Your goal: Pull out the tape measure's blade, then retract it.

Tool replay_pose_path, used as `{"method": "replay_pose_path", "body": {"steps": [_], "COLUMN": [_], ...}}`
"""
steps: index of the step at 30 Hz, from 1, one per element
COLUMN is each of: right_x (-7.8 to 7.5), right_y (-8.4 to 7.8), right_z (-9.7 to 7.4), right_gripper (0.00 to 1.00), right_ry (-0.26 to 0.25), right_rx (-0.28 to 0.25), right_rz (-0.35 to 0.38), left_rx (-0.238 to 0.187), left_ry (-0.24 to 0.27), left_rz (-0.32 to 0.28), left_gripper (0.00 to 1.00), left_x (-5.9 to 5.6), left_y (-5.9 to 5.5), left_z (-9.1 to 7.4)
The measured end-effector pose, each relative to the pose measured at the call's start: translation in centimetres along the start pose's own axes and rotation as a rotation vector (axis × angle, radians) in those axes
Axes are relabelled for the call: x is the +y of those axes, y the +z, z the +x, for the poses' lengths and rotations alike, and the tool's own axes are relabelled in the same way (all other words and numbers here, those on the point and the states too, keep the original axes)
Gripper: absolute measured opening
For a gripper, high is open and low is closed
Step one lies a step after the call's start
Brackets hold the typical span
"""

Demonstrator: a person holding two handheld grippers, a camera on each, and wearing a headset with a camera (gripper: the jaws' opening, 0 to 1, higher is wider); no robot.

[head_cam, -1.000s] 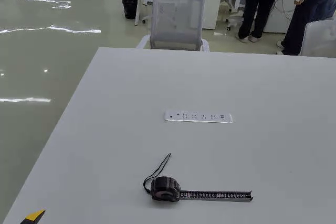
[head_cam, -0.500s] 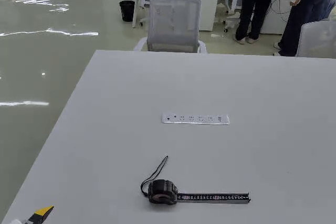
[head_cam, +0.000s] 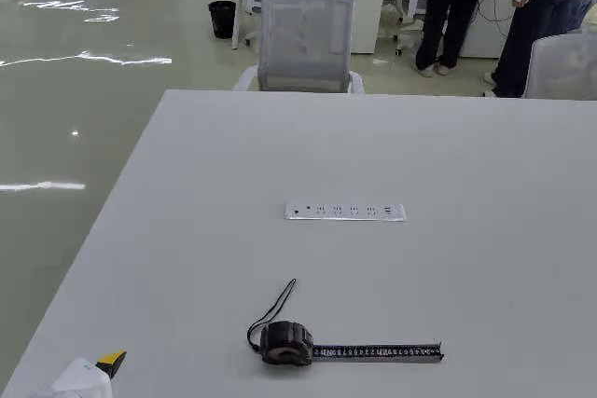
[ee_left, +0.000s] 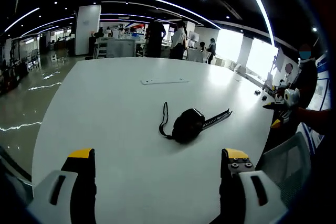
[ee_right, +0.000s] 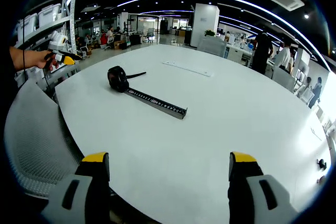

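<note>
Table: a white table (head_cam: pixel 233 156) carries the work; its near edge lies at the bottom of the head view.
Tape measure: a dark tape measure (head_cam: pixel 284 343) rests on the table toward that near edge, apart from both tools. It also shows in the left gripper view (ee_left: pixel 188 125) and the right gripper view (ee_right: pixel 118 78).
Blade: the blade (head_cam: pixel 378 353) is drawn part-way out of the case and lies flat on the table, running to the right in the head view. Its printed marks are too small to read.
Strap: a thin black strap (head_cam: pixel 272 309) loops from the back of the case and trails up and away from the blade.
Case attitude: it seems to lie on its side, though the small, dark shape does not settle this.
Left gripper: the left gripper (ee_left: pixel 158 153) has its jaws spread wide with nothing between them. It faces the tape measure from off the table's near corner (head_cam: pixel 110 360), and a hand (ee_right: pixel 31 57) holds it.
Right gripper: the right gripper (ee_right: pixel 168 157) is likewise fully spread and grips nothing. It looks across the table at the blade's free end.
Power strip: a white power strip (head_cam: pixel 345 212) lies flat beyond the tape measure, well apart from it.
Background: a grey mesh chair (head_cam: pixel 305 42) stands at the far edge, and people (head_cam: pixel 457 6) stand behind it.
</note>
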State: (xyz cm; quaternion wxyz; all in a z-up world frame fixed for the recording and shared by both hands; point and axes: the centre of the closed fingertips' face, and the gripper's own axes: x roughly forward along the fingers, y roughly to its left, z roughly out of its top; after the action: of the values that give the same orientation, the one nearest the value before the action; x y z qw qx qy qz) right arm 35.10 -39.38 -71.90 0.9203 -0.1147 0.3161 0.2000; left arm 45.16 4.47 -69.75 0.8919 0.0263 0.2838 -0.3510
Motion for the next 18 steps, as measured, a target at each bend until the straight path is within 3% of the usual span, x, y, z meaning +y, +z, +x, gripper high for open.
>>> {"method": "replay_pose_path", "body": {"steps": [6, 13, 18], "right_x": [-0.4, -0.7, -0.5], "right_y": [0.7, 1.3, 1.6], "right_z": [1.4, 3.2, 4.3], "right_gripper": [0.95, 0.94, 0.91], "right_ry": [0.021, 0.06, 0.096], "right_rx": [0.002, 0.004, 0.002], "right_rz": [-0.015, -0.027, -0.092], "left_rx": [0.034, 0.047, 0.04], "left_ry": [-0.025, -0.049, -0.05], "left_rz": [0.046, 0.062, 0.052], "left_gripper": [0.99, 0.99, 0.99], "left_x": [-2.1, -4.3, -5.4], "left_y": [0.4, 1.5, 2.0], "left_z": [2.1, 4.4, 5.6]}}
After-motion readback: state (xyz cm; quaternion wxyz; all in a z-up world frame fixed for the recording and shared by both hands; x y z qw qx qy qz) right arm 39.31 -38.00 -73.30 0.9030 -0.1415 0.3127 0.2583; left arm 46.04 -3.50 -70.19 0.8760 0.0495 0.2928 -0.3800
